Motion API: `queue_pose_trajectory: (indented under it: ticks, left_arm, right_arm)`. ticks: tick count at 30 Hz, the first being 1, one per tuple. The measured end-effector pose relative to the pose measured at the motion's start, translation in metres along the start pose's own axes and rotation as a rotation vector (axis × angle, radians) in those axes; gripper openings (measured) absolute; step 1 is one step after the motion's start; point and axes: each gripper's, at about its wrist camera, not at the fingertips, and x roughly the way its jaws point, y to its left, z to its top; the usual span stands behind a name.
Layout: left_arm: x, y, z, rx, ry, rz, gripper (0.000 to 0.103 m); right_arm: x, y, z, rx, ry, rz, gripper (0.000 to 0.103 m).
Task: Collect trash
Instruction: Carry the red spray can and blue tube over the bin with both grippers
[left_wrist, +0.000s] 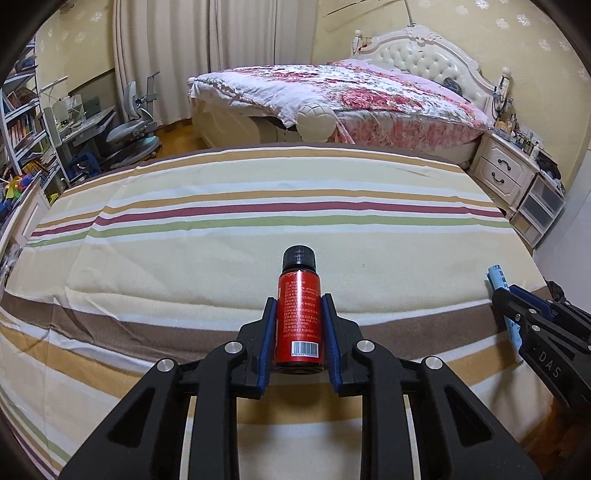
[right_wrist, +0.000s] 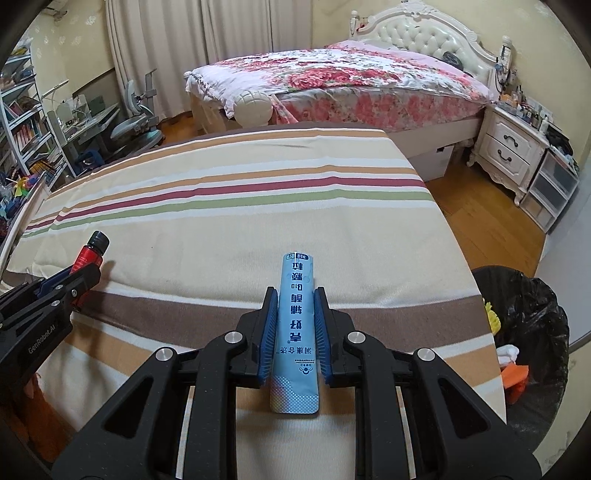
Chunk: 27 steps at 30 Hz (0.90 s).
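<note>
Left gripper (left_wrist: 299, 328) fingers clamp the red bottle (left_wrist: 298, 314), right gripper (right_wrist: 295, 325) fingers clamp the blue sachet (right_wrist: 295, 332), both above the striped worktop (right_wrist: 221, 229); each should be carried level to the black-lined bin (right_wrist: 532, 332) off its right edge before release.

A bottle (left_wrist: 299, 314) sits between the left claw (left_wrist: 298, 306) pads and a sachet (right_wrist: 295, 325) between the right claw (right_wrist: 295, 306) pads, both above the counter (right_wrist: 221, 229), with a bin (right_wrist: 532, 332) at the counter's right and a bed (right_wrist: 351, 85) behind it.
</note>
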Motion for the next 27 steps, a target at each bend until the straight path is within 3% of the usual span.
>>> queue_pose_trajectory:
  ticks: [15, 27]
  left_arm:
    - [-0.032, -0.036, -0.023, 0.029, -0.039, -0.047, 0.025]
    - [-0.051, -0.077, -0.032, 0.082, -0.09, -0.116, 0.025]
  right_arm:
    - [-0.047, -0.019, -0.036, 0.03, -0.035, -0.007, 0.02]
    - [-0.083, -0.06, -0.053, 0.097, -0.08, -0.065, 0.02]
